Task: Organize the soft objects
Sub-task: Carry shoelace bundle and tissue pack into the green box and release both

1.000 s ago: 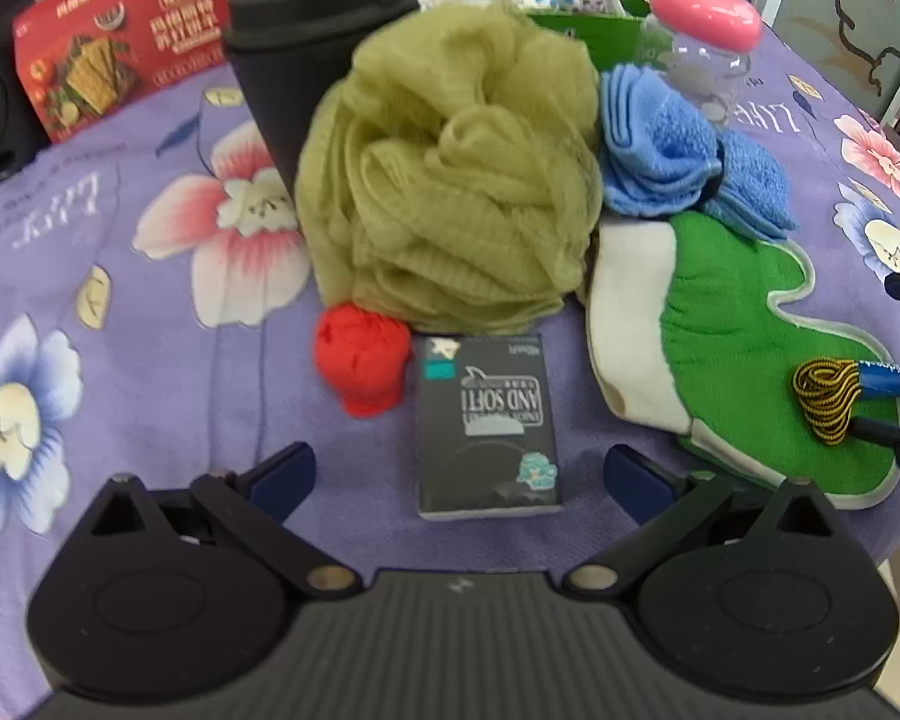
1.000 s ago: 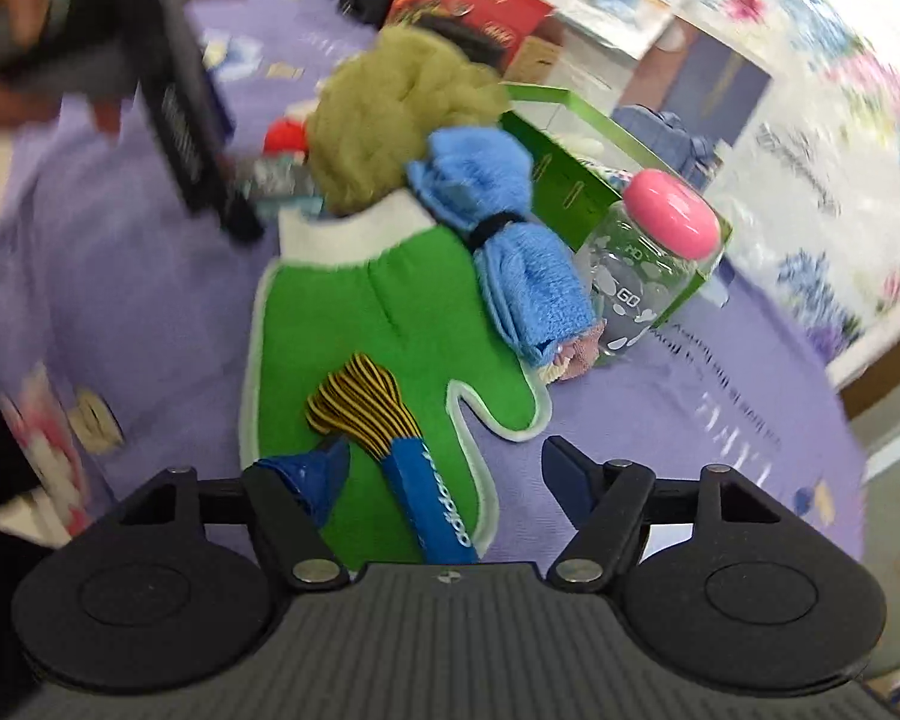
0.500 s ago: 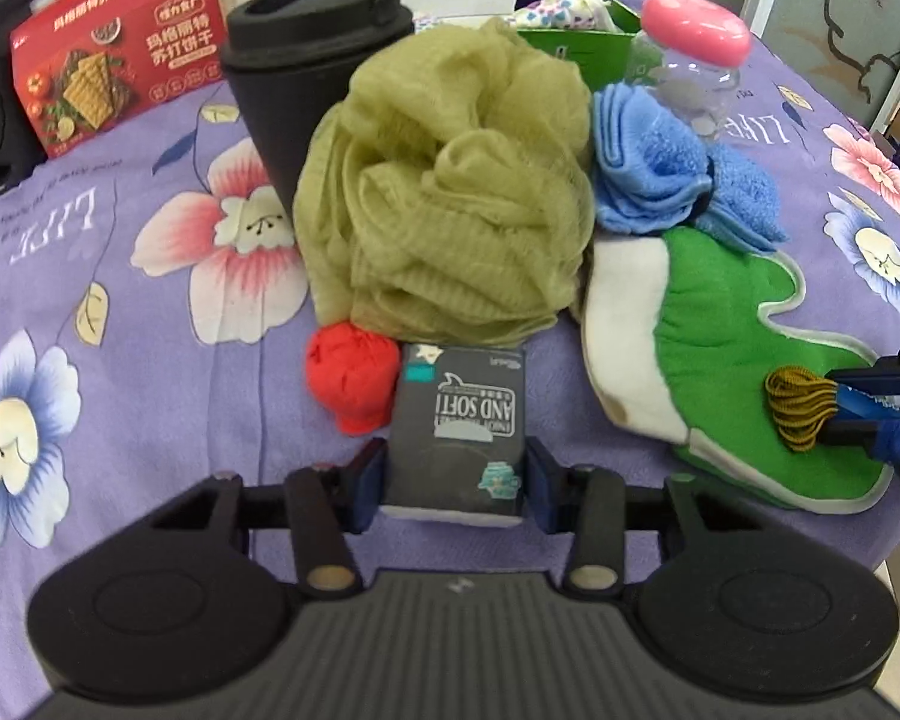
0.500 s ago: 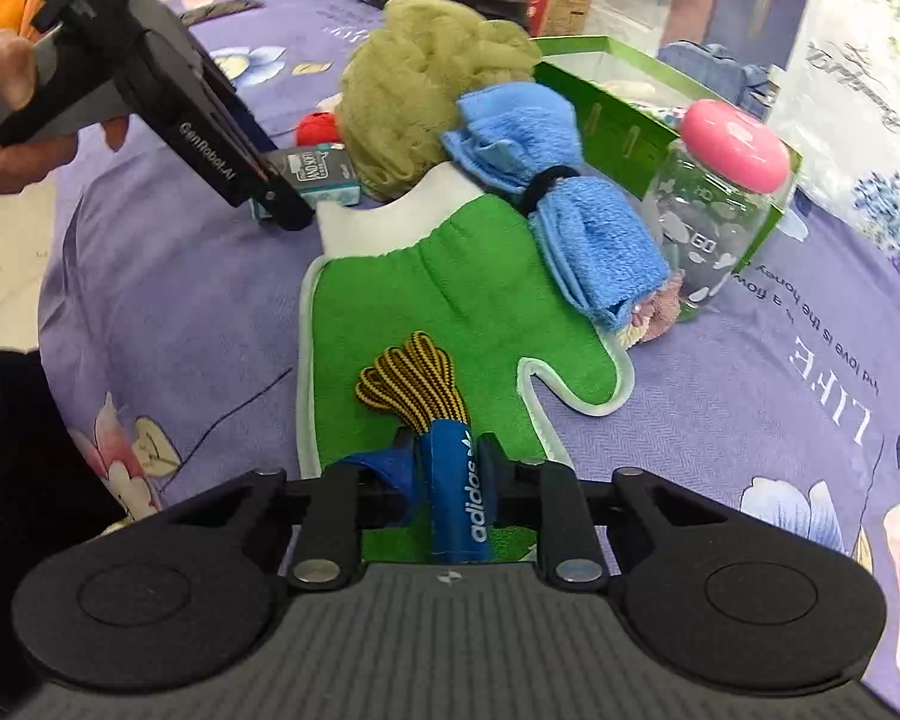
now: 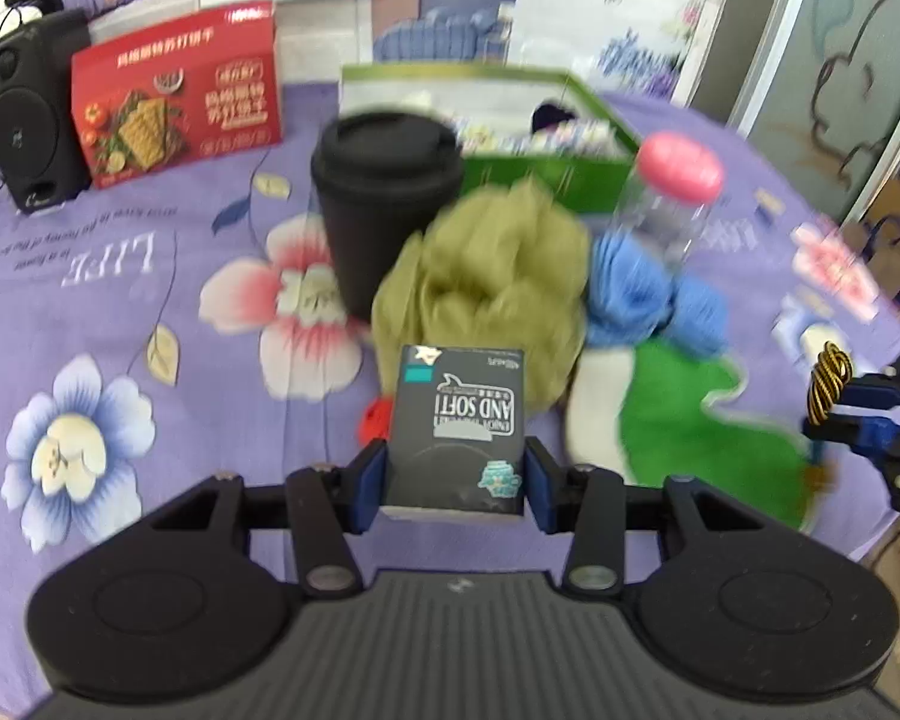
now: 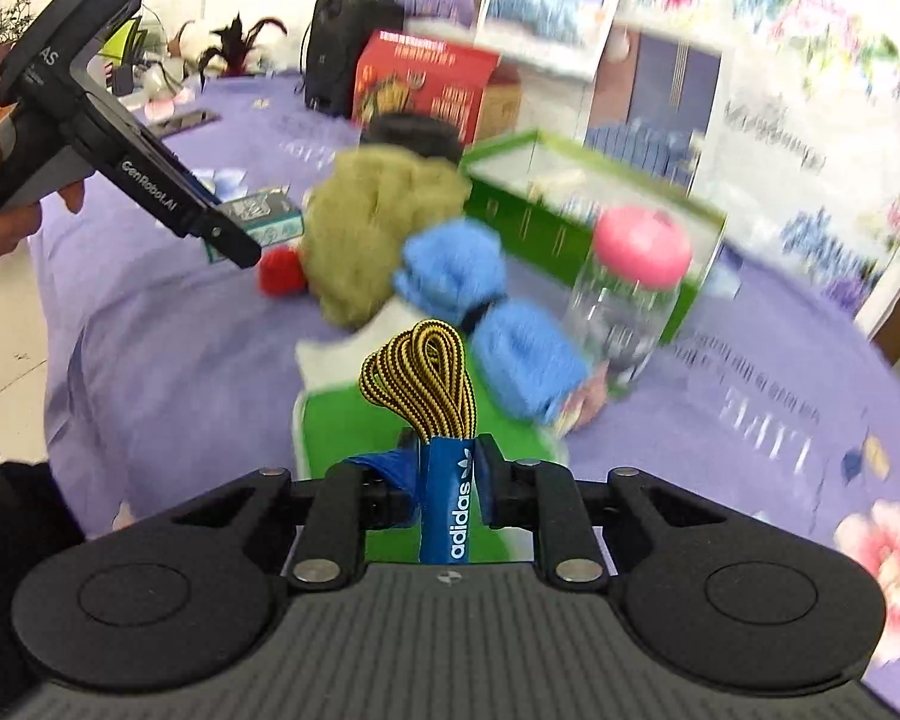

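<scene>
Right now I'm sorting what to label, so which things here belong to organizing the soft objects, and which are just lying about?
Job:
tissue pack in left tongs
shoelace bundle in right tongs
olive bath pouf
blue towel
green mitt
red ball
green box

Lying about:
black cup
pink-lidded jar
red cracker box
speaker

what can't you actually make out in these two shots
- Green box contents: left wrist view, blurred and partly behind the black cup and mesh sponge.
- Red ball: mostly hidden by the tissue pack.
- Green mitt: right wrist view, largely covered by the shoelace bundle and right gripper.
</scene>
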Demonstrator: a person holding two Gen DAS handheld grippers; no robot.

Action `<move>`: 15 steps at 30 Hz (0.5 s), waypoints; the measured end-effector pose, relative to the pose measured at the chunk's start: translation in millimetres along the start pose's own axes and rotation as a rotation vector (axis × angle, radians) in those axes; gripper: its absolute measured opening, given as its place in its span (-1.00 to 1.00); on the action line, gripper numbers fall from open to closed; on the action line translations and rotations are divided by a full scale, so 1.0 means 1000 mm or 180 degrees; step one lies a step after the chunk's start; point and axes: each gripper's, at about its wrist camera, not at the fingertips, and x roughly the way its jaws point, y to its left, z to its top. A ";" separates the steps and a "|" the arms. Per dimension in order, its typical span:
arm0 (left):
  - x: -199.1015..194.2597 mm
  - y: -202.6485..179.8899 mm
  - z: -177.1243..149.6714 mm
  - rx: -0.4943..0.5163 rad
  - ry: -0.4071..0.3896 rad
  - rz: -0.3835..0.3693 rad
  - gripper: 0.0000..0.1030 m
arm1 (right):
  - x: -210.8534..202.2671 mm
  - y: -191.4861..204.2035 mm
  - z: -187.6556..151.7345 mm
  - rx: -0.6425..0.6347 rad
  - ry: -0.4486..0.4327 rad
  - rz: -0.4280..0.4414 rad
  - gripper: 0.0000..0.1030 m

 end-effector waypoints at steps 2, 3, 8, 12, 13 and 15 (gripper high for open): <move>-0.008 -0.001 0.014 0.0005 -0.0091 -0.0064 -0.13 | -0.002 -0.005 0.014 -0.0046 -0.0120 -0.0055 -1.00; -0.011 -0.002 0.021 0.0029 -0.0142 -0.0062 -0.13 | -0.003 -0.008 0.020 -0.0071 -0.0184 -0.0086 -1.00; -0.019 -0.008 0.031 0.0167 -0.0314 0.0003 -0.13 | 0.007 -0.019 0.037 -0.0060 -0.0311 -0.0061 -1.00; -0.009 -0.004 0.019 0.0109 -0.0154 -0.0057 -0.13 | 0.019 -0.008 0.023 0.0035 -0.0199 0.0038 -1.00; -0.006 -0.003 0.016 0.0099 -0.0105 -0.0058 -0.13 | 0.020 -0.006 0.018 0.0117 -0.0162 0.0077 -1.00; 0.000 0.000 0.009 0.0073 -0.0016 -0.0049 -0.13 | 0.022 -0.005 0.007 0.0232 -0.0127 0.0072 -1.00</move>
